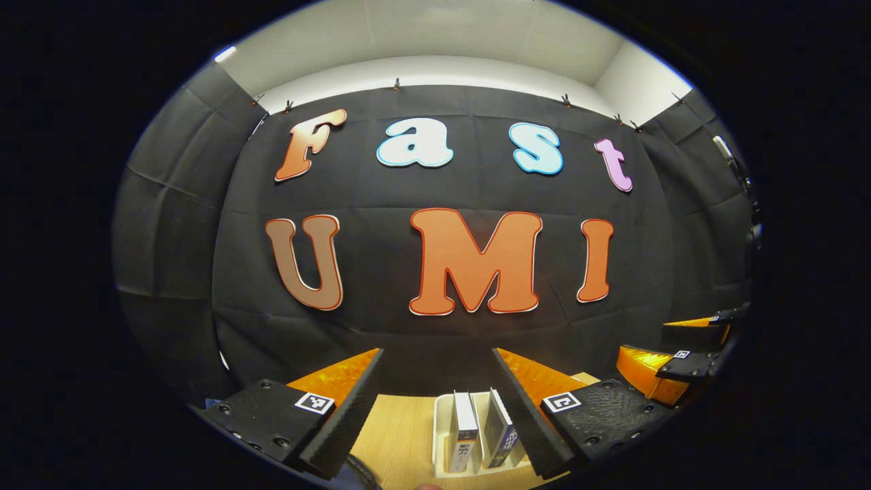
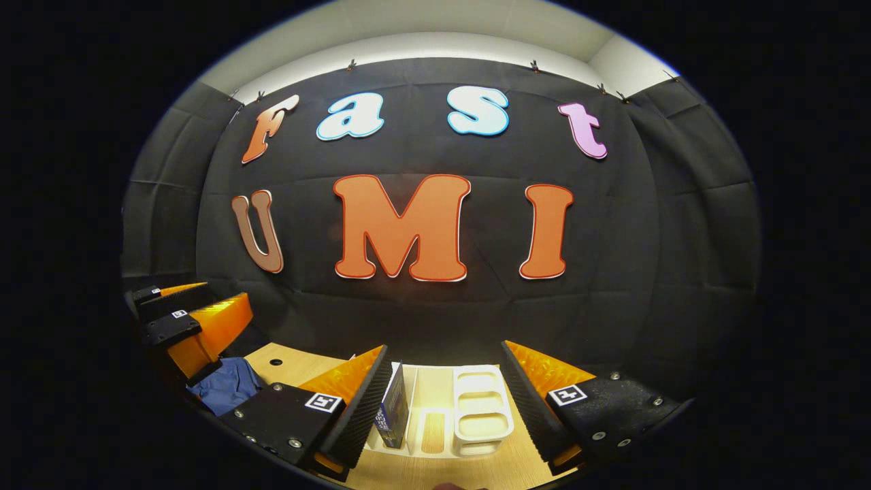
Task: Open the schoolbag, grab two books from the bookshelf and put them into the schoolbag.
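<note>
A white desktop bookshelf (image 1: pixel 441 435) stands on the wooden table (image 1: pixel 398 425), low between my left gripper's fingers. Two books stand upright in it, one white-spined (image 1: pixel 466 430) and one dark (image 1: pixel 501 429). My left gripper (image 1: pixel 437 357) is open above and in front of them, touching nothing. In the right gripper view the bookshelf (image 2: pixel 480 408) shows its bare compartments, with a dark book (image 2: pixel 393 410) at its left side. My right gripper (image 2: pixel 444 350) hangs open over the bookshelf. The blue schoolbag (image 2: pixel 228 384) lies to the left, under the left gripper (image 2: pixel 185 318).
The right gripper (image 1: pixel 680 348) shows at the far right of the left gripper view, level with mine. The table (image 2: pixel 286 361) has a small hole near its back edge. The black cloth wall stands close behind the bookshelf.
</note>
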The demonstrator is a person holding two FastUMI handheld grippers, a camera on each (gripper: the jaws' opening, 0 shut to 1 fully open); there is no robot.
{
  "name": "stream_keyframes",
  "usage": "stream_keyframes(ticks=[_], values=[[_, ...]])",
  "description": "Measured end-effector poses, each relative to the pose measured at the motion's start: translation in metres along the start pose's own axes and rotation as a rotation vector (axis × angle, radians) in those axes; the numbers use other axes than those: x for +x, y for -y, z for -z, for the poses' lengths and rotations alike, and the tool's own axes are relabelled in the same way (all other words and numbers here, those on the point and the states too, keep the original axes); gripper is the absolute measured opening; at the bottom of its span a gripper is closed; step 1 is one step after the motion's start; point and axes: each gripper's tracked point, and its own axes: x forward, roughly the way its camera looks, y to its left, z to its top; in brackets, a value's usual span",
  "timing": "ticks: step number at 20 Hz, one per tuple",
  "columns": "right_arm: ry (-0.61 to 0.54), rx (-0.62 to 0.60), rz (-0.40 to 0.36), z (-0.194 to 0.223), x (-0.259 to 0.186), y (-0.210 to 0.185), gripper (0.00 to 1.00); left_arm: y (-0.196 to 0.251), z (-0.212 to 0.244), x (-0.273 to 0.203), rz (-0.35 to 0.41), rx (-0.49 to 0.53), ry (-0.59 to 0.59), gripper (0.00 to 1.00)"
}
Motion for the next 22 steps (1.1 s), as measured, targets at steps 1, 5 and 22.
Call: stream_keyframes(ticks=[1, 5, 22], values=[[0.002, 0.000, 0.001, -0.001, 0.000, 0.001, 0.94, -0.002, 0.001, -0.001, -0.003, 0.001, -0.002, 0.98], [-0.001, 0.000, -0.015, 0.003, 0.000, -0.002, 0.94, -0.007, 0.005, -0.003, -0.016, 0.018, -0.015, 0.98], [-0.093, 0.014, -0.068, 0.057, 0.021, 0.021, 0.94, -0.068, 0.226, -0.072, 0.029, 0.439, -0.581, 0.96]])
